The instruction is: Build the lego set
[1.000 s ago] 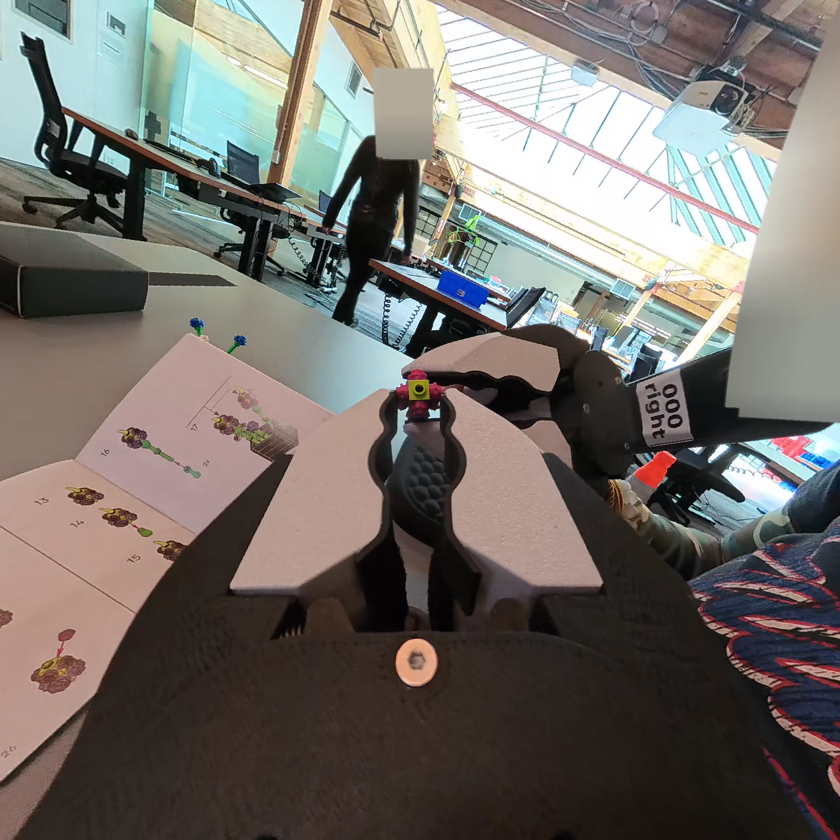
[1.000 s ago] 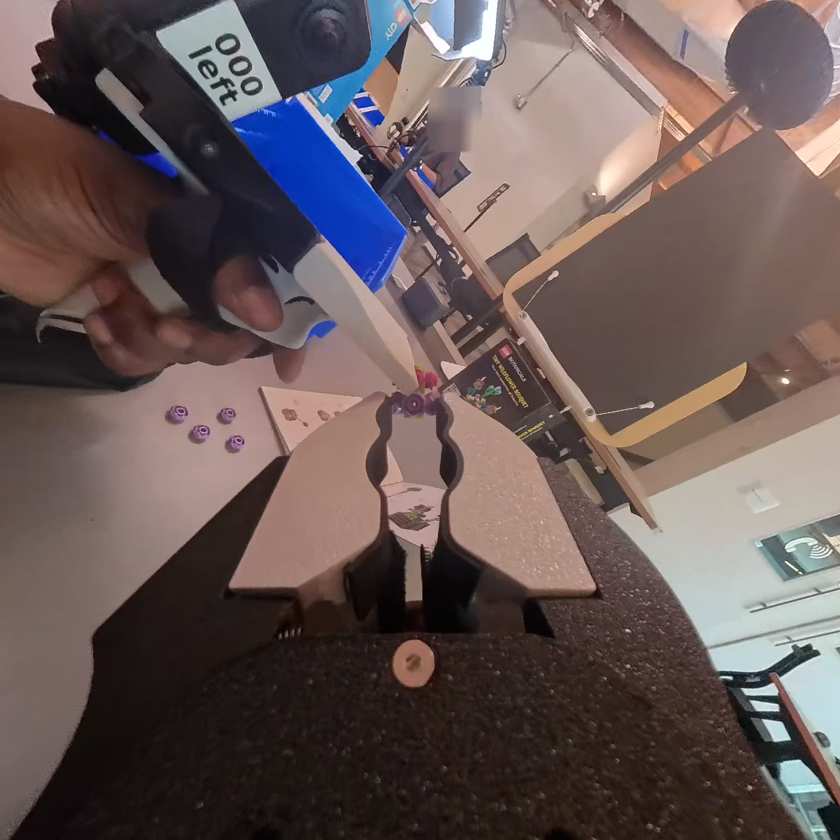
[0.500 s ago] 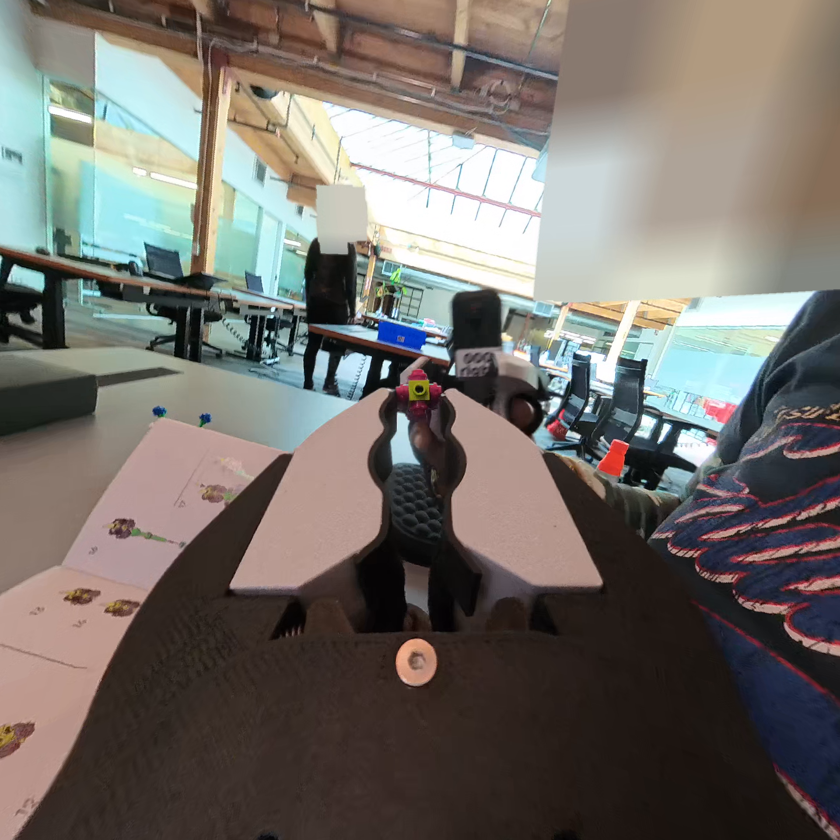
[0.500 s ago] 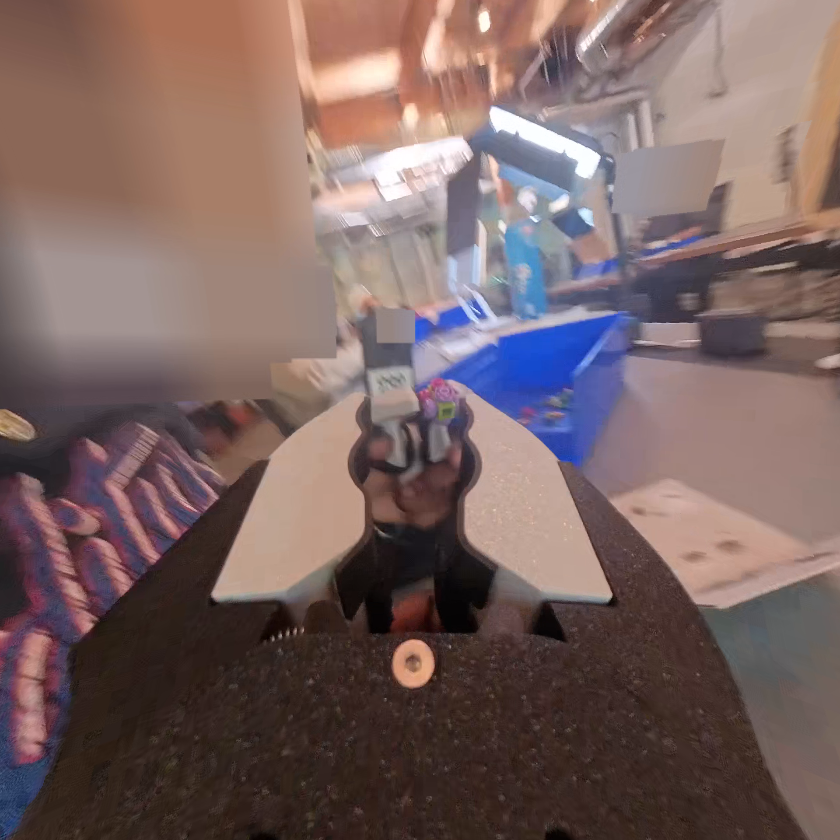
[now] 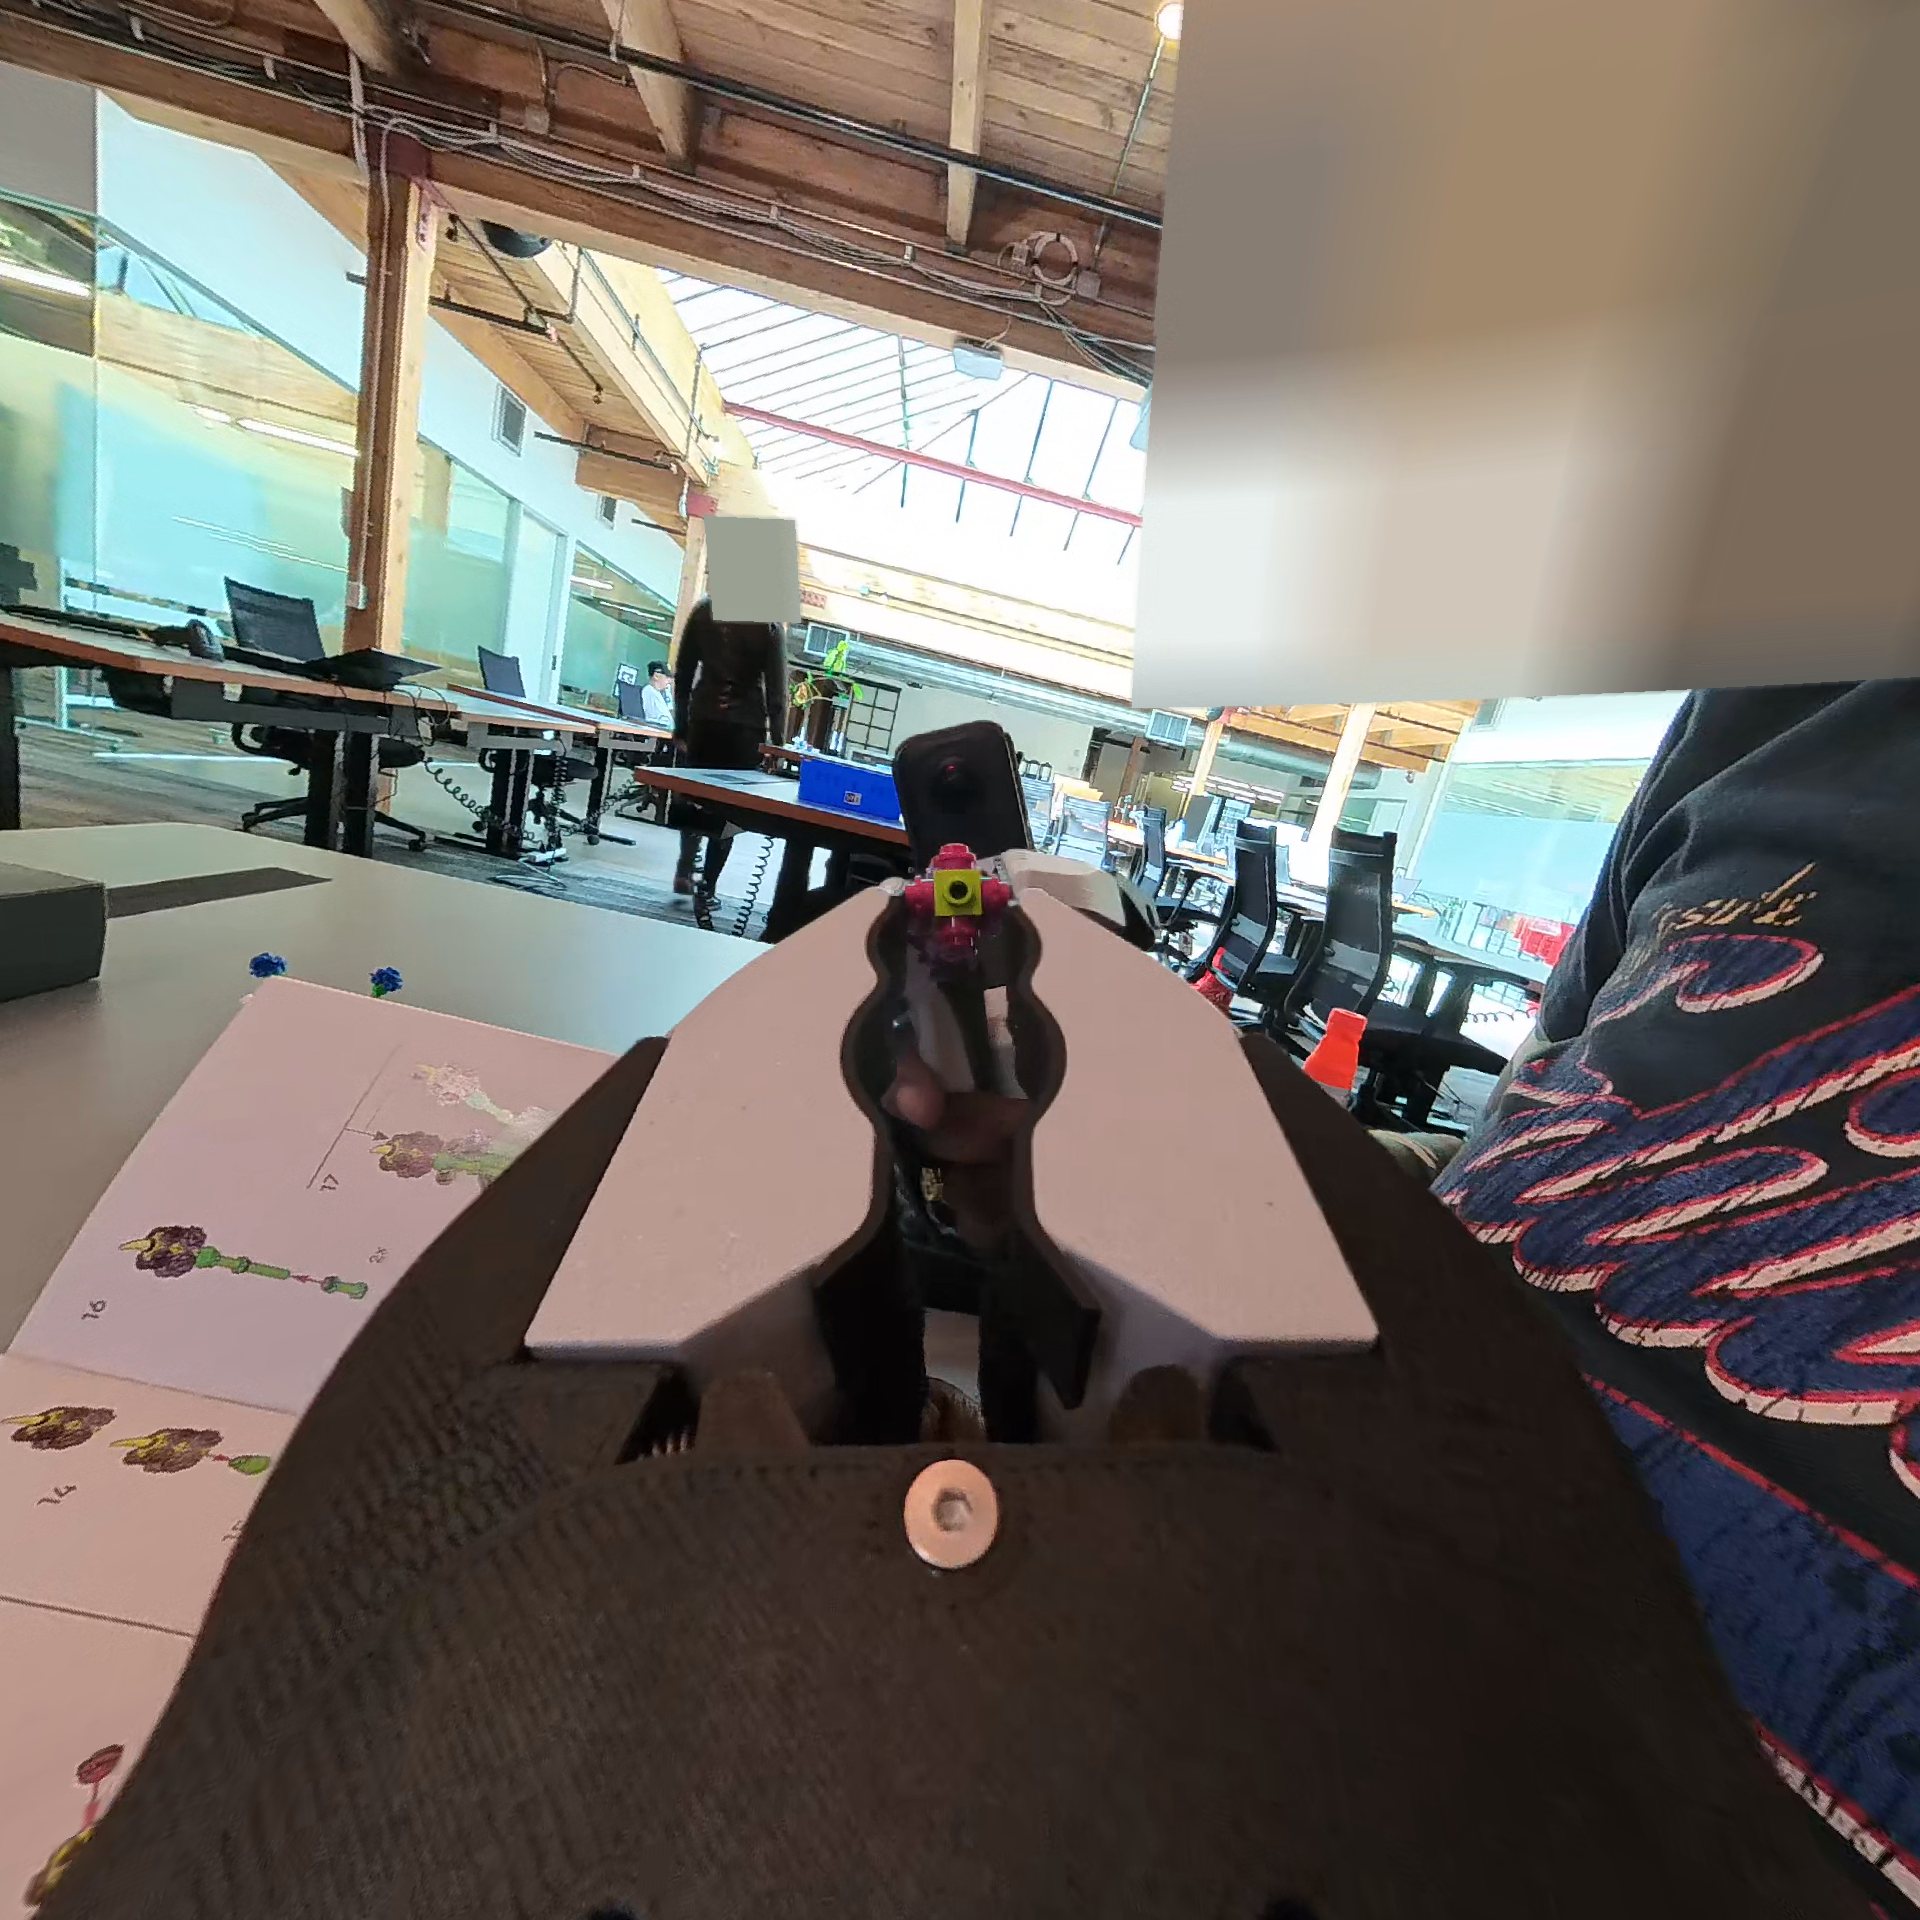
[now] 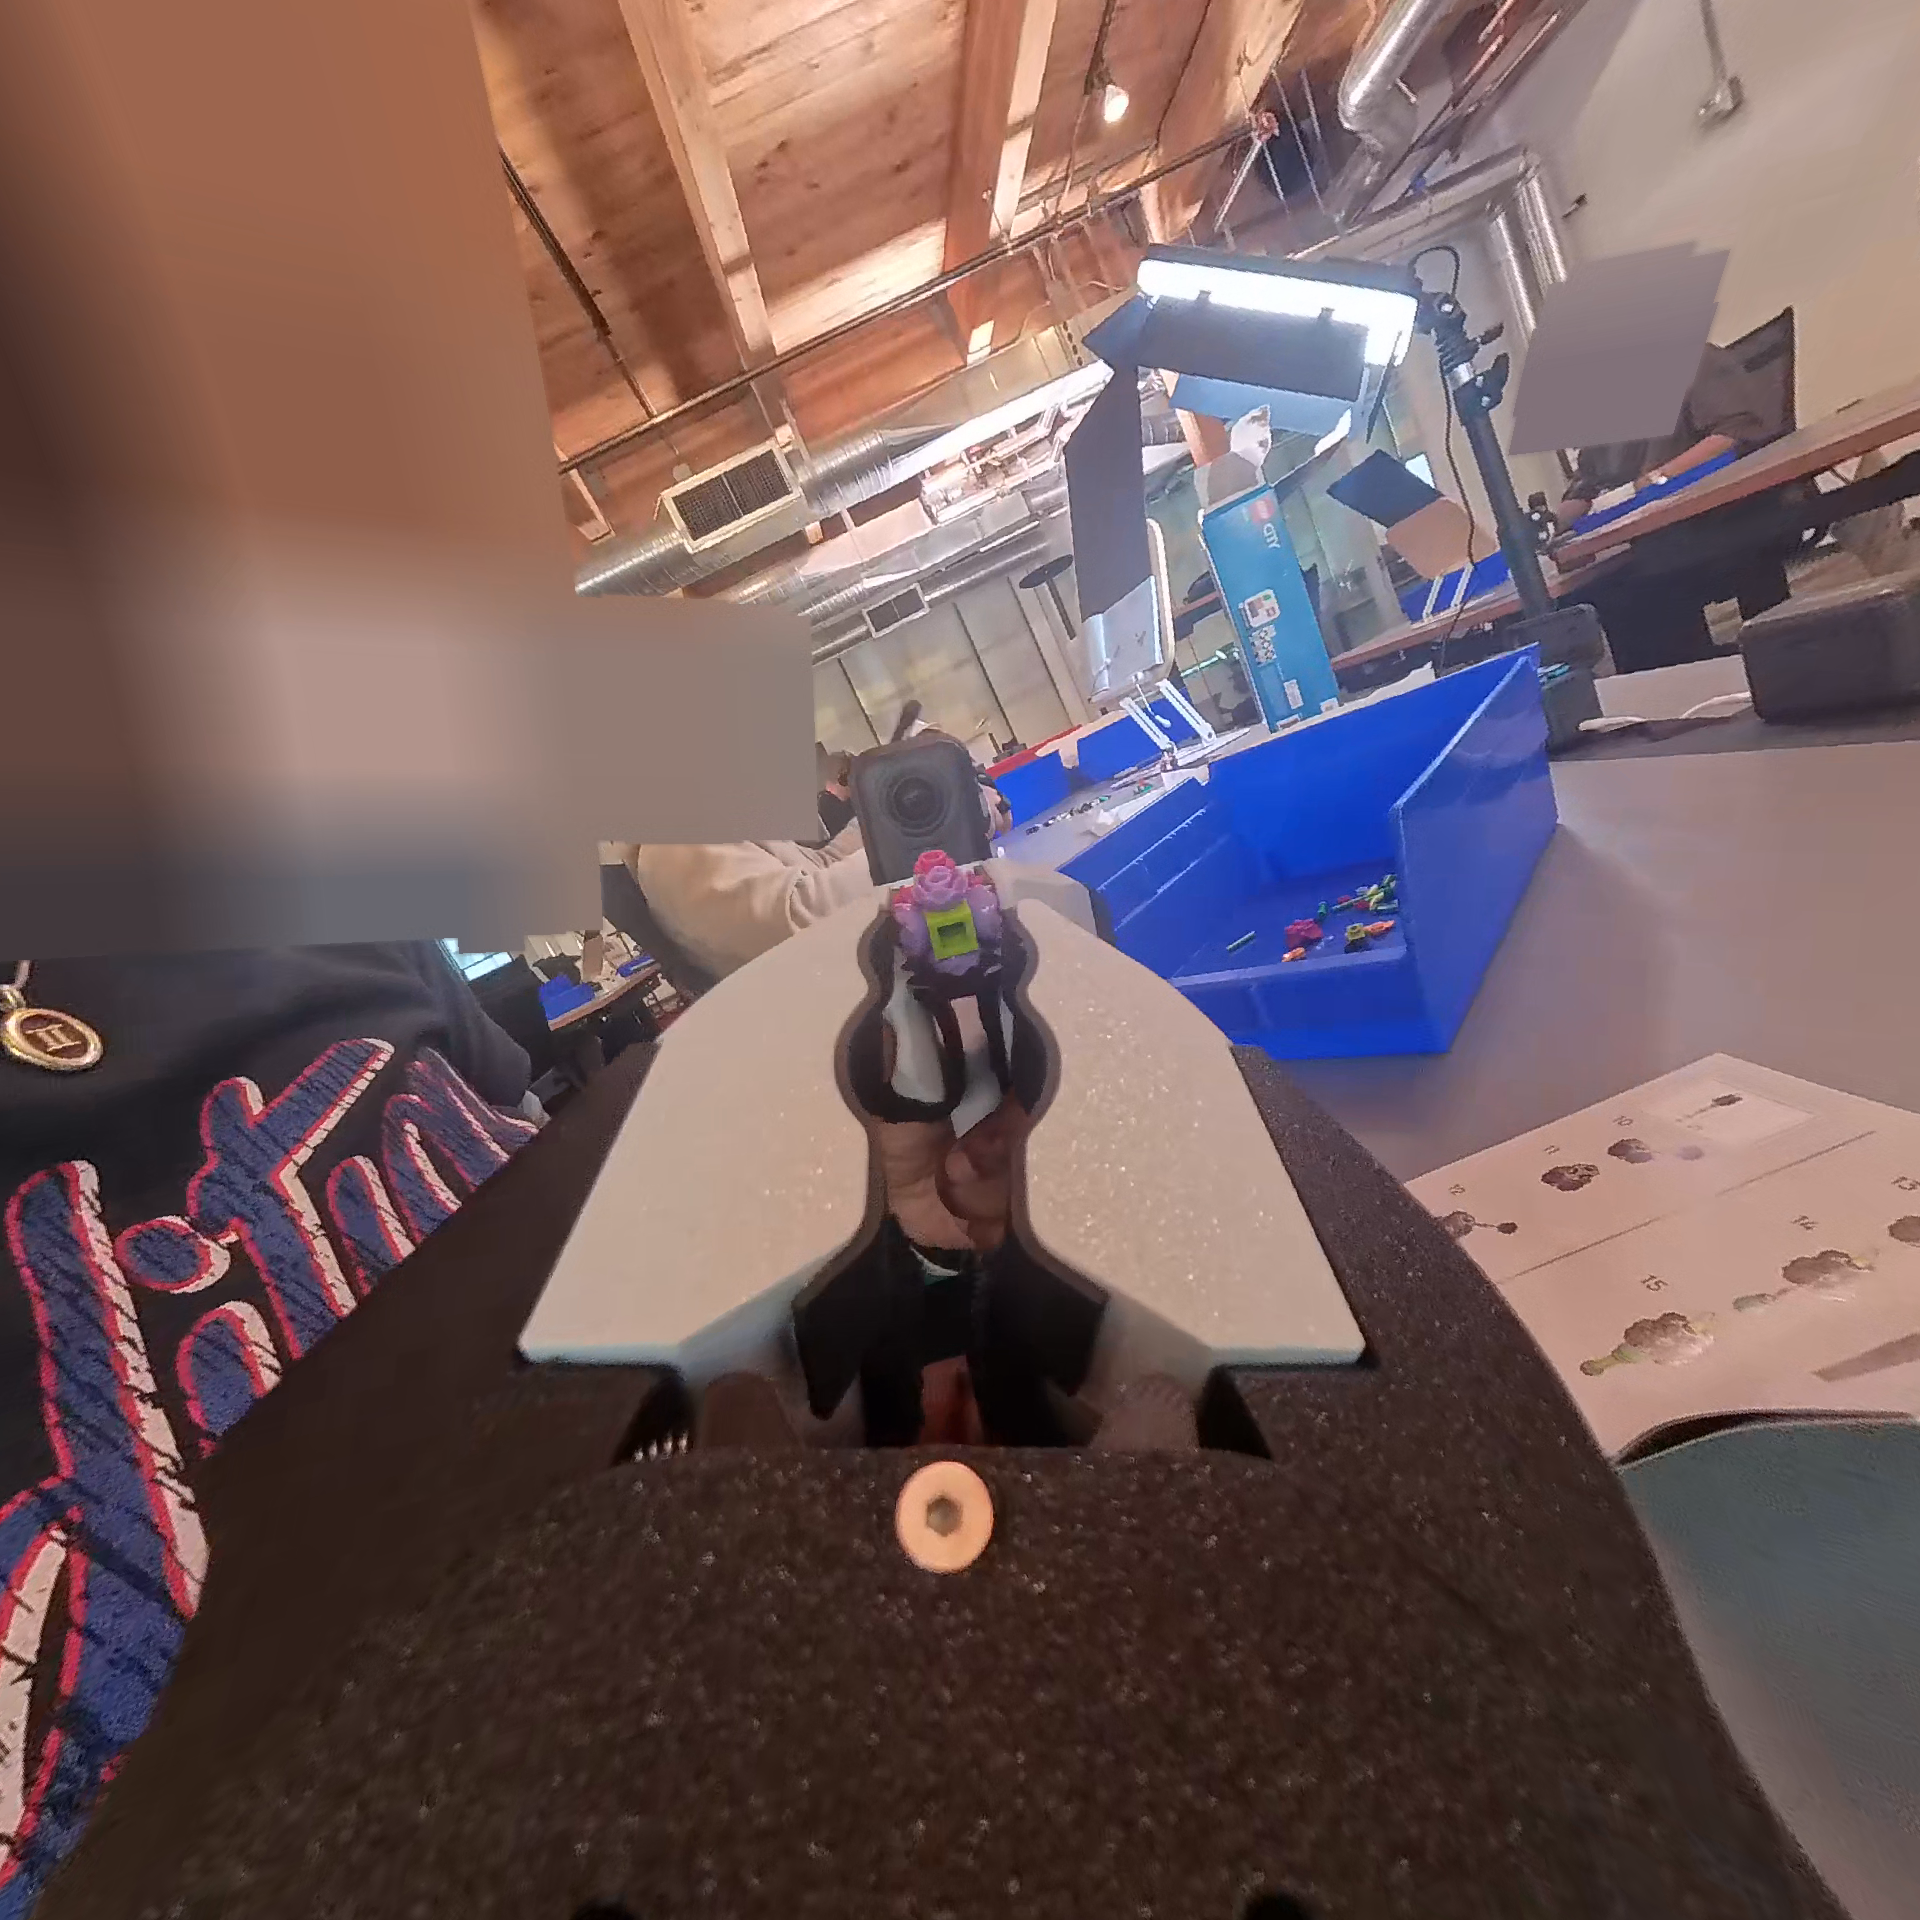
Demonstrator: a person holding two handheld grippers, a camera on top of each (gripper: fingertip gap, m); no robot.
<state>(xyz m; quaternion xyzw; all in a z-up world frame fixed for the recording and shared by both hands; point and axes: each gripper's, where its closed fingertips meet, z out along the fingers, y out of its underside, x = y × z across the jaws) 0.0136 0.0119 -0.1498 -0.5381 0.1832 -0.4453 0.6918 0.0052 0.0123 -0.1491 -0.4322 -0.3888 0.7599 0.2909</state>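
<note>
1. Left wrist view: the left tool (image 5: 956, 906) is held up off the desk (image 5: 436, 951), level, its tips closed narrow on a small magenta flower piece with a lime stud (image 5: 954, 902).
2. Right wrist view: the right tool (image 6: 943, 928) points back at the left one, tips narrow on a lavender flower piece with a lime brick (image 6: 945, 928). The two tools face each other nose to nose, each one's camera showing just behind the other's piece.
3. Whether the two pieces touch cannot be told.
4. The open instruction booklet (image 5: 281, 1174) lies on the desk below the left tool; two small blue flower bits (image 5: 268, 966) sit at its far edge.
5. A blue parts bin (image 6: 1455, 831) with loose pieces inside stands on the desk beyond the booklet in the right wrist view.
6. The person's dark printed shirt (image 5: 1714, 1195) lies close beside both tools; the desk toward its far edge is open.
</note>
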